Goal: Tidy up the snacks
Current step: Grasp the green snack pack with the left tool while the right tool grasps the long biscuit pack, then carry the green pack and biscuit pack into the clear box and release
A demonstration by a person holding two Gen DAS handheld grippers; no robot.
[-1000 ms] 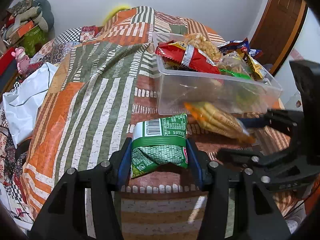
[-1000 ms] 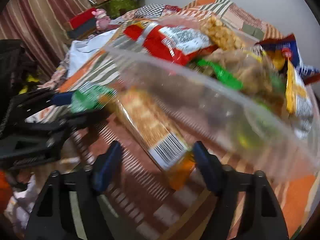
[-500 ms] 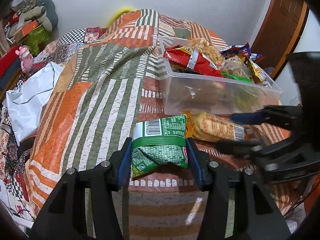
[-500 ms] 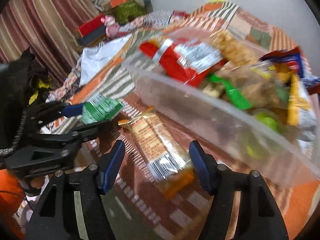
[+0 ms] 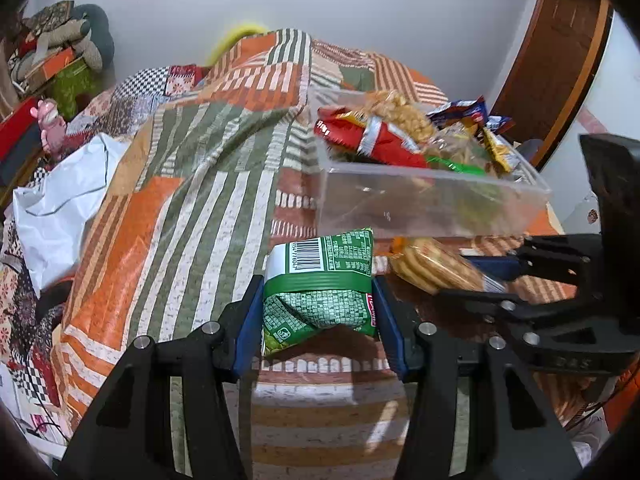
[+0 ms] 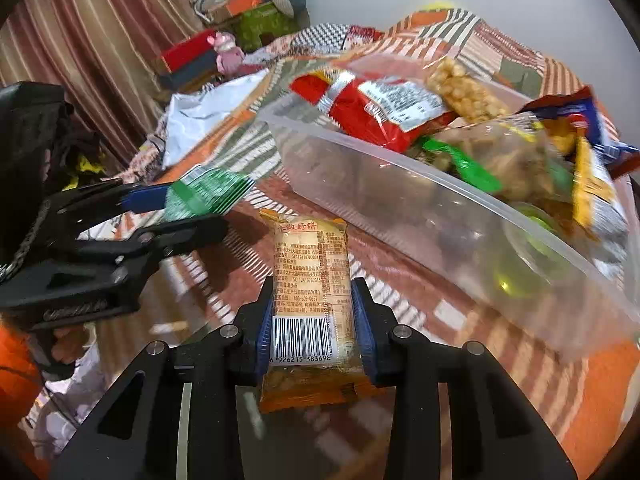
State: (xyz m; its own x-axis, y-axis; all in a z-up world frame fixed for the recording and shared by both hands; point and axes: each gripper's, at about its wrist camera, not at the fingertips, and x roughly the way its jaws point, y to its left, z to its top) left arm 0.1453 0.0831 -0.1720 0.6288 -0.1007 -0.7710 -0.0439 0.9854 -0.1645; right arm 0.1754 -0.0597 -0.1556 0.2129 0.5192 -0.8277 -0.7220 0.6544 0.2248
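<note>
Blue pads of the right tool [image 6: 313,318] are now clamped on the orange cracker pack [image 6: 310,280], low centre of the right wrist view; half a second ago the jaws stood wide with the pack lying loose between them. Pack is gripped near its barcode end, long axis pointing away up the frame. It appears lifted slightly off the bed, though that cannot be confirmed.

Left tool [image 5: 318,310] is partly closed on the green snack bag [image 5: 320,280], centre-low in the left wrist view; grip and position are unchanged from a second ago. Bag is pinched across its width, barcode end up.

In the left view the cracker pack is seen right of the green bag, just below the near wall of the clear plastic bin [image 5: 432,208]. Bin sits right of centre on the striped patchwork quilt [image 5: 180,208], already piled with packets, including a red one [image 6: 372,108].

Judgement: both pickups are done. Next step is probably a lift over the bin's near rim, then release. Bin is heaped, so packets could slide off. White plastic bag [image 5: 60,200] at left is not involved.
</note>
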